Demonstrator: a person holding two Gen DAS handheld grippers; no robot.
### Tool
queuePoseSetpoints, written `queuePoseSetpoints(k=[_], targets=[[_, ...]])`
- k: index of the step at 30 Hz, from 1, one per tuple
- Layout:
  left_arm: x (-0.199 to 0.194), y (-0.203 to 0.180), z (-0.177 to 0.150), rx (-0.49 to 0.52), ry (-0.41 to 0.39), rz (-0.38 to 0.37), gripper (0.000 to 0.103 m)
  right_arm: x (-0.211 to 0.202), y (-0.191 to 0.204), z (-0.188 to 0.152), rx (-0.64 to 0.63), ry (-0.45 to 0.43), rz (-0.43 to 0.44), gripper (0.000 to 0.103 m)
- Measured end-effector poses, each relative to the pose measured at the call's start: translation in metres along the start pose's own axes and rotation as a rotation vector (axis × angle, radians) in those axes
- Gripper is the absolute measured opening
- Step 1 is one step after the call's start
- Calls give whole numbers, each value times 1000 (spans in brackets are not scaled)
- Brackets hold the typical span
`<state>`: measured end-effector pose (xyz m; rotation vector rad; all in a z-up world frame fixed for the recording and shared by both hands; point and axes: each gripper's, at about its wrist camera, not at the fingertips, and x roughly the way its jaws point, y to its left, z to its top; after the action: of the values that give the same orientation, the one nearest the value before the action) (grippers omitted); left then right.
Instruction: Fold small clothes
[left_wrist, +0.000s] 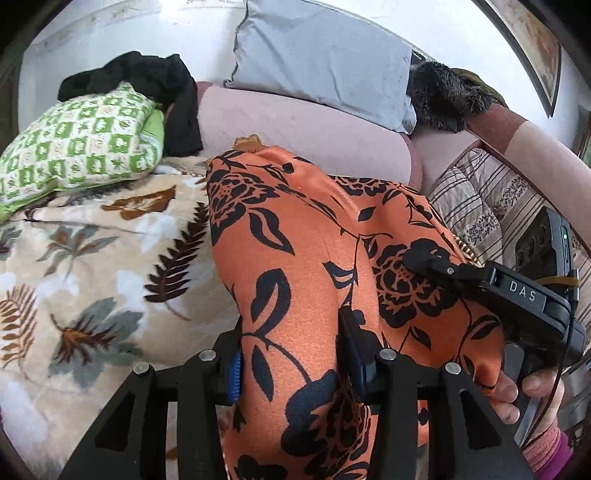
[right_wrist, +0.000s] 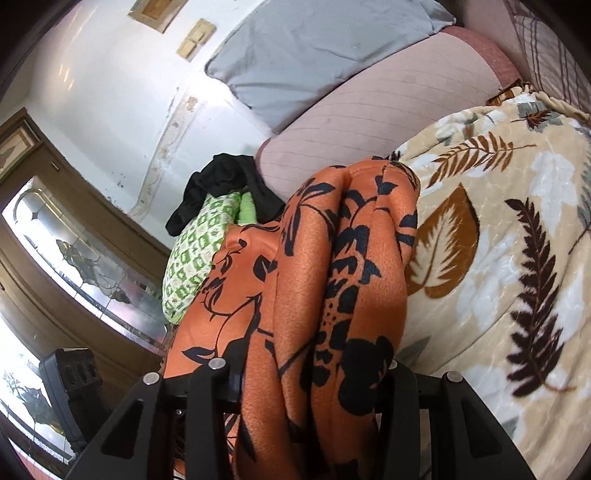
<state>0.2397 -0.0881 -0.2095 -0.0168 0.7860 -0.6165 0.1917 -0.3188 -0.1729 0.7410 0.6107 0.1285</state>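
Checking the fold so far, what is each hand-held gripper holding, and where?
Both hold the orange floral garment: the left hand-held gripper pinches a bunched fold, the right hand-held gripper another gathered fold.

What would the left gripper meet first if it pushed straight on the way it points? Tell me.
The left gripper is already shut on the orange floral garment, which fills the line ahead. Past that cloth, the pink sofa backrest seems to be next, though depth is hard to judge here.
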Motion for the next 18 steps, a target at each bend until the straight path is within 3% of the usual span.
queuePoseSetpoints(k=[18], targets=[[-52,11,-39,-4,8,53,46,-18,43,-61,-17,39,9,43]])
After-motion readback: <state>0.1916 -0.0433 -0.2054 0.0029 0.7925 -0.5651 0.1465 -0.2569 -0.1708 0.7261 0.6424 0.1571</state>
